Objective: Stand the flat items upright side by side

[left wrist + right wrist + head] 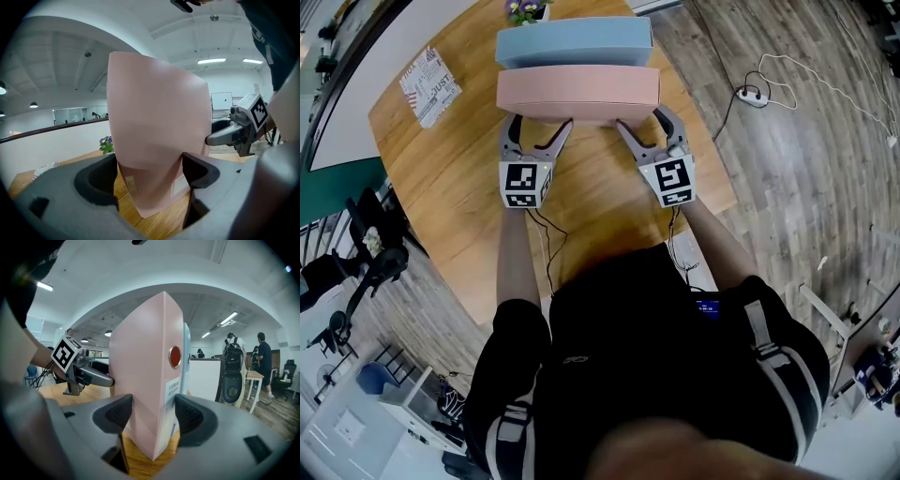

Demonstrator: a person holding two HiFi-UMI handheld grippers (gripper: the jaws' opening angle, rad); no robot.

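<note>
— What do we see of the flat items?
— We see a pink box [577, 86], long, flat and plain, standing upright with its long edge down on the wooden counter [591, 202]. A blue box [574, 42] of the same shape stands upright just behind the pink box, side by side with it. We cannot tell whether the two touch.
— Any marks on the pink one?
— Near its left end we make out a small tan sticker [131, 183] low on the card. On its narrow right end are a round red sticker [175, 356] and, below it, a white label [171, 389] whose print is too small for us to read.
— And the tongs, starting from the left?
— The left tongs [538, 127] are spread wide around the pink box's near left corner. In the left gripper view both pads meet the card, one on each side of the corner edge, so we read it as a hold on the pink box.
— The right?
— The right tongs [643, 120] do the same at the pink box's near right corner. They are spread wide, with one pad [117, 414] on the broad near face and the other on the narrow end beside the label. We see both pressing the pink box.
— Anything else around it?
— Left of the pink box a printed sheet [429, 84] lies flat on the counter. Beyond the pink box, past the blue one, are some purple flowers [523, 9].
</note>
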